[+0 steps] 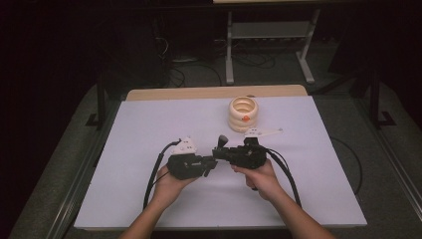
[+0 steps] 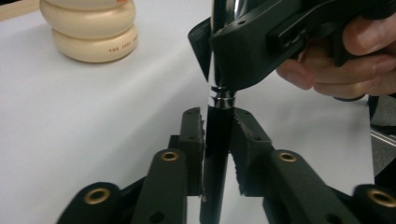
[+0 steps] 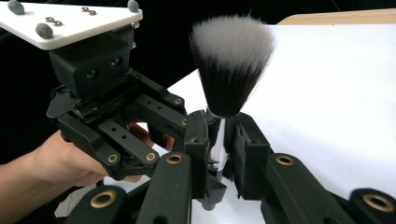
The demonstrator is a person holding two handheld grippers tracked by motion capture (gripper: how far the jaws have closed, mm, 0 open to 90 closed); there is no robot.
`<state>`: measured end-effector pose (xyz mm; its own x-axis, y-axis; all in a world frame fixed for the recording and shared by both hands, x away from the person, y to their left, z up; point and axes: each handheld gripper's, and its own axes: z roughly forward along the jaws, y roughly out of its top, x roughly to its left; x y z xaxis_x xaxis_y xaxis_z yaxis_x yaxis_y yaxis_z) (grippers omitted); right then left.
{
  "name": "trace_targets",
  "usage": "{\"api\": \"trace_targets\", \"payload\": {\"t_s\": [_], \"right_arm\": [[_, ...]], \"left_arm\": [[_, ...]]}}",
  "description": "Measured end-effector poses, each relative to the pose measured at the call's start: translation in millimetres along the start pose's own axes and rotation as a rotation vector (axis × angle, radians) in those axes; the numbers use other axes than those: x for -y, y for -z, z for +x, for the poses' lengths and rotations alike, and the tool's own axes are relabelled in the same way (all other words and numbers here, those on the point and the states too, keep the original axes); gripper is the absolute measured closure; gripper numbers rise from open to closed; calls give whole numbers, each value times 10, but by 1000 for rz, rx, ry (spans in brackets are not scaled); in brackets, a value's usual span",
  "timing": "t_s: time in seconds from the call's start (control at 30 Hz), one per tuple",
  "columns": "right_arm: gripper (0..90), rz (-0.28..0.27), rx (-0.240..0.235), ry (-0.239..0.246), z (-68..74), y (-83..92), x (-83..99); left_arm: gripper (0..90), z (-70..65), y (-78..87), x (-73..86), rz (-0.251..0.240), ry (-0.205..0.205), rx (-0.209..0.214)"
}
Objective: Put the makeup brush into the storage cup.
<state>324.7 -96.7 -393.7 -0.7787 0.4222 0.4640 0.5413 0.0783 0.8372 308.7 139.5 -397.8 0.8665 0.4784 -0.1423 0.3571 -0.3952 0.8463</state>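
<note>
Black-handled brush (image 3: 231, 70) held upright above the white table (image 1: 149, 199), at about six o'clock from the cream ring stack (image 1: 243, 113) in the high view, between the two hand-held grippers.

Nearest the person, the left gripper (image 2: 218, 135) comes in from nine o'clock and has the black handle between its jaws; the pads sit close on the shaft, though a sliver of light shows on one side, so the hold looks light. The right gripper (image 3: 219, 140) comes in from three o'clock and is clamped on the chrome ferrule just beneath the bristles. Both the left hand (image 1: 169, 181) and the right hand (image 1: 259, 179) support their tools near the table's front edge.

Farther off, the ring stack stands well apart, toward twelve o'clock, with a pale three-cornered plate (image 1: 261, 132) on the right gripper between.

Risks, as judged: the ferrule is smooth and rounded, so the right jaws may slip if the hands pull apart out of line. A loose left hold would let the handle tilt or drop to the table. Any squeeze higher up would crush the bristles.
</note>
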Motion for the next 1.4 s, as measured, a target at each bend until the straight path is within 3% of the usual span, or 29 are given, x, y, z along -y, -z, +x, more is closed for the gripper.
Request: {"api": "trace_targets", "payload": {"t_s": [0.33,0.77,1.13,1.4], "right_arm": [[768,2,41,28,2,38,-12],[768,0,100,65,-18,107,-35],[768,13,152,93,-35,159,-56],[767,23,199,123,-52,250,-104]], "left_arm": [[498,9,15,-4,-4,-7,0],[291,32,141,46,-48,-21,-25],[155,116,353,205,-118,-4,-45],[59,156,564,290,-201,4,-99]]}}
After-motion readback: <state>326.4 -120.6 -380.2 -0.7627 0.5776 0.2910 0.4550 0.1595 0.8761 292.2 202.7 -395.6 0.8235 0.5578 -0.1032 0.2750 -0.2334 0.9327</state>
